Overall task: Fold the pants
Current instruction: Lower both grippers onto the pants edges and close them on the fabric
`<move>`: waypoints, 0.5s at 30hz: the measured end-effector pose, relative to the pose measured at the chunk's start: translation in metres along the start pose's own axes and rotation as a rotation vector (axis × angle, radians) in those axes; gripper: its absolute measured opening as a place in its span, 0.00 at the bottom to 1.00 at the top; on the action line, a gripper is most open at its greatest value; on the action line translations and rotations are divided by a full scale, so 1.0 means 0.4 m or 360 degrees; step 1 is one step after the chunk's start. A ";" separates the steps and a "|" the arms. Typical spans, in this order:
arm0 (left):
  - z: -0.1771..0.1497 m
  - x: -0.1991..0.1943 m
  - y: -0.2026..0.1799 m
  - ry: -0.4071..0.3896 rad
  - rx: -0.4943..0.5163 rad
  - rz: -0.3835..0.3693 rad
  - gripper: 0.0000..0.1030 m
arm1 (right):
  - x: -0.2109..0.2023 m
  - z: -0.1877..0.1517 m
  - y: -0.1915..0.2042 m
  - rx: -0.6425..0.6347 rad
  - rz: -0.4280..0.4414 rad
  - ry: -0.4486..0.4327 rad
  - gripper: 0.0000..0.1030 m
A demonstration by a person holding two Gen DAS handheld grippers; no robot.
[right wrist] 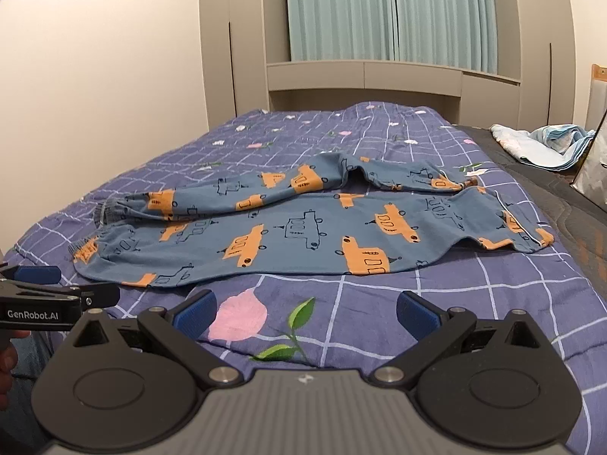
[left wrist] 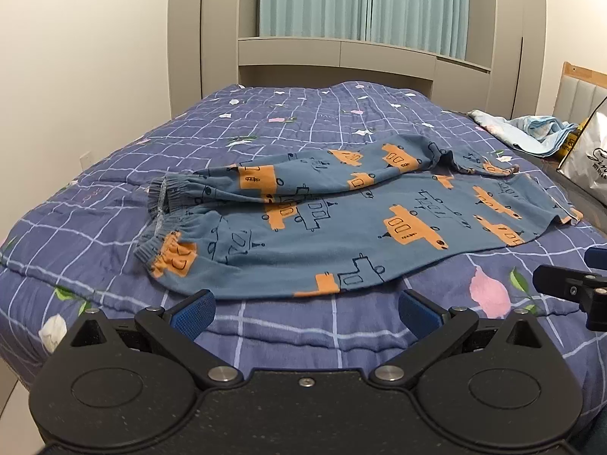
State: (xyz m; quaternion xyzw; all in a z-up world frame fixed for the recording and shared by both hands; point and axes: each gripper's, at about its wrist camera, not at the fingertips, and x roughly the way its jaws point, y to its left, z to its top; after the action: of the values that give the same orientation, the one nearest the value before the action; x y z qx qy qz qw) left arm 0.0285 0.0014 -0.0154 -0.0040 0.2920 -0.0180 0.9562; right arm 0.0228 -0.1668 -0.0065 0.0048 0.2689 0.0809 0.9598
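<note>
Blue pants (left wrist: pixel 341 223) with orange and outlined vehicle prints lie on the bed, cuffs to the left, waist to the right; the far leg lies partly over the near leg. They also show in the right wrist view (right wrist: pixel 303 235). My left gripper (left wrist: pixel 305 309) is open and empty, just short of the pants' near edge. My right gripper (right wrist: pixel 305 313) is open and empty over the quilt, in front of the waist half. The right gripper's tip shows in the left wrist view (left wrist: pixel 569 284); the left gripper shows in the right wrist view (right wrist: pixel 57 292).
The bed has a purple checked quilt (left wrist: pixel 114 174) with flower prints. A light blue cloth pile (left wrist: pixel 531 132) and a white bag (left wrist: pixel 588 151) lie at the right. Grey cabinets (left wrist: pixel 334 57) and teal curtains stand behind the bed. A wall is on the left.
</note>
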 end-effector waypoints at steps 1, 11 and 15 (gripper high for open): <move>0.006 0.006 0.002 0.0001 0.0001 0.0002 1.00 | 0.006 0.007 0.001 -0.0014 0.0000 0.0018 1.00; 0.109 0.061 0.062 -0.0011 -0.0020 0.0086 1.00 | 0.048 0.072 0.006 -0.0114 -0.0016 0.0024 1.00; 0.146 0.081 0.088 0.0003 -0.0032 0.0146 1.00 | 0.069 0.099 0.008 -0.0143 0.0003 0.0013 1.00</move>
State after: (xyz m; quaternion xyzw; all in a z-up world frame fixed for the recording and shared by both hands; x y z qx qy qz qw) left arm 0.0892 0.0351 0.0144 -0.0001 0.2930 0.0289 0.9557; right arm 0.0658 -0.1578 0.0133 -0.0385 0.2689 0.0939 0.9578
